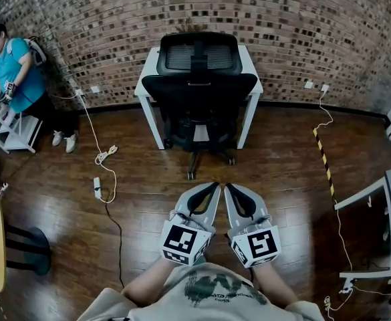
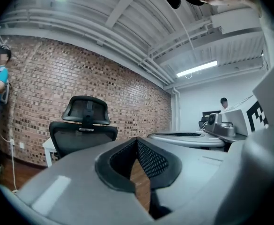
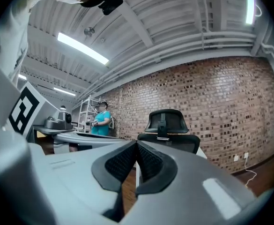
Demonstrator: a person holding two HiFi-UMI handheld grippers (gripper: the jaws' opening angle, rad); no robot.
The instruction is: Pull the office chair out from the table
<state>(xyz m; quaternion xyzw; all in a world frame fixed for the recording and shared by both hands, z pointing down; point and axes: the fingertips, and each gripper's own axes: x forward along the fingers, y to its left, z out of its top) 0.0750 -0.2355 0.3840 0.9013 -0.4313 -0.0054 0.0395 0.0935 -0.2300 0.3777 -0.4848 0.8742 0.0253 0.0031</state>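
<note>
**Office chair tucked at the table, both tools closed and short of it**

The office chair [image 1: 198,85] stood in the upper centre of the head view, pushed in between the legs of a white table [image 1: 150,69] that was set against a brick wall [image 1: 315,32]. Its black mesh backrest and headrest faced the camera, and its wheeled base reached out onto the wooden floor [image 1: 282,172] just below the table's front edge.

In the lower centre of that view, well apart from the chair, the left tool [image 1: 215,186] and the right tool [image 1: 228,187] lay side by side, tips nearly touching and aimed up the frame at the chair. Each carried its marker cube [image 1: 182,241] toward the bottom edge.

The left gripper view showed the left tool [image 2: 137,139] with its jaws pressed together and nothing between them; the chair [image 2: 83,125] appeared left of centre behind it. The right gripper view showed the right tool [image 3: 137,143] likewise pressed together on nothing, with the chair [image 3: 167,128] just right of centre.

Farther out, a white cable with a power strip [image 1: 97,187] ran across the floor at centre left, a strip of black-and-yellow tape [image 1: 323,159] lay at right, and a person in a teal shirt [image 1: 18,65] stood in the upper left corner.
</note>
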